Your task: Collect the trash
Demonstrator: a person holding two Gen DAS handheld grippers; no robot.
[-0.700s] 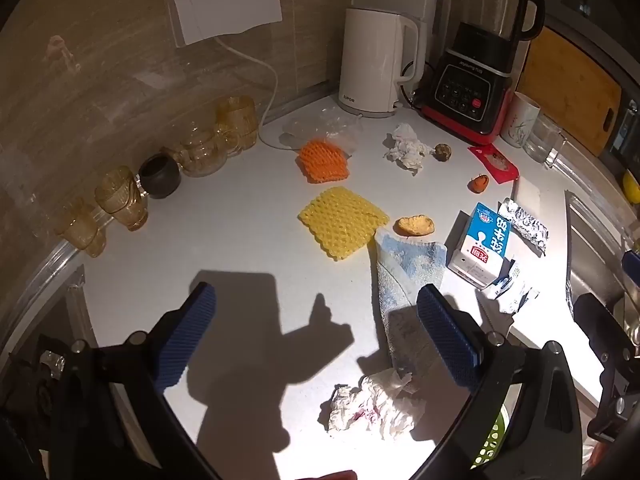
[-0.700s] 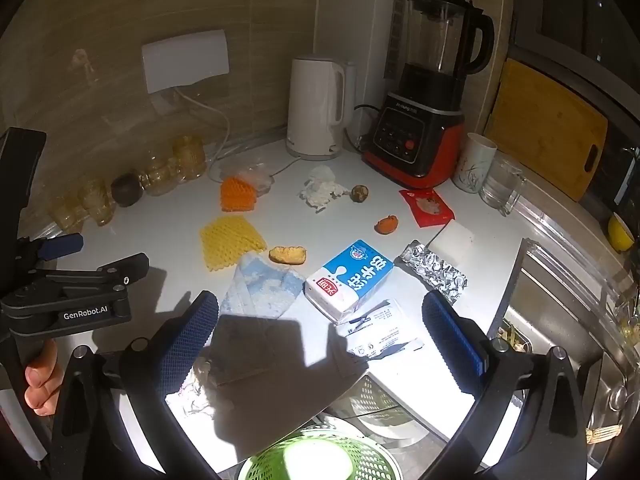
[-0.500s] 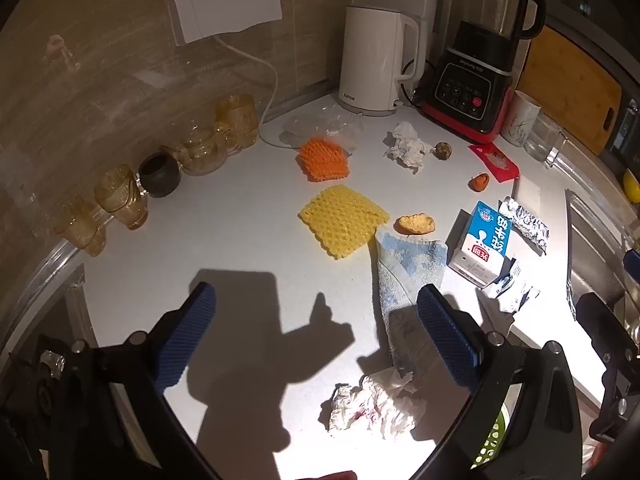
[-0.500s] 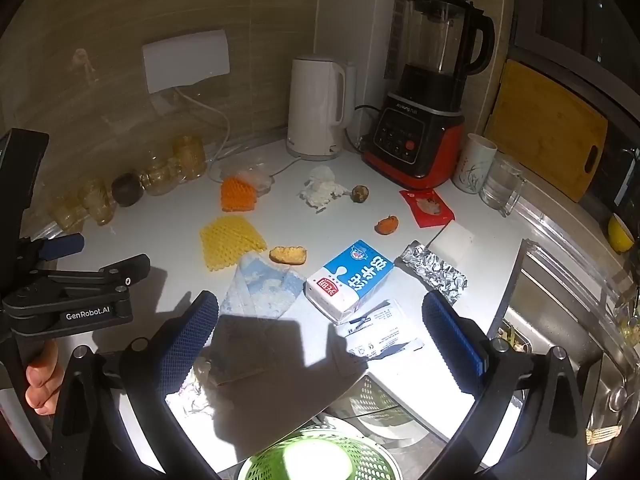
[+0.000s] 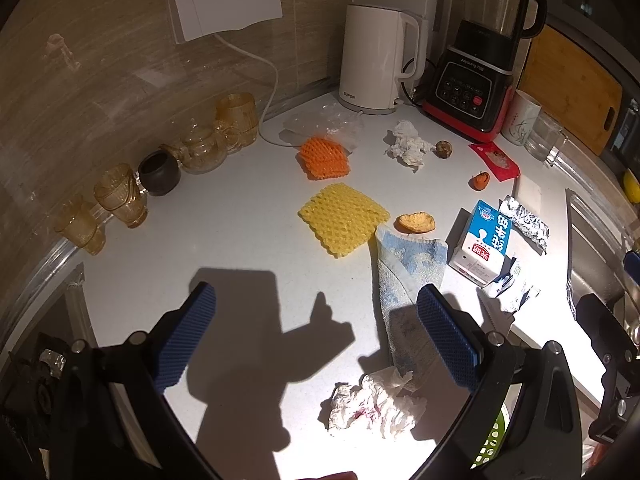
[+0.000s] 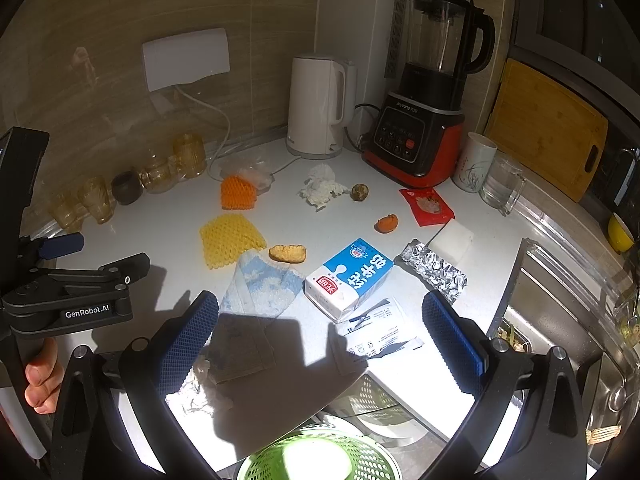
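Trash (image 5: 370, 406) on counter (image 5: 240, 248), green basket (image 6: 304, 458) below

Saw the right gripper (image 6: 320, 334) wide open above a white counter (image 6: 160, 236). Saw a milk carton (image 6: 349, 278), a yellow net (image 6: 230, 245), a blue cloth (image 6: 262, 286), foil (image 6: 434, 272), and a green basket (image 6: 308, 458) below.

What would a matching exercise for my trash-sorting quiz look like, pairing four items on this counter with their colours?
Items:
1. foam net nearest the kettle
2. foam net beside the cloth
3. milk carton
4. snack wrapper by the blender

Colours:
A. red
B. blue and white
C. orange
D. yellow

Pairs: 1-C, 2-D, 3-B, 4-A
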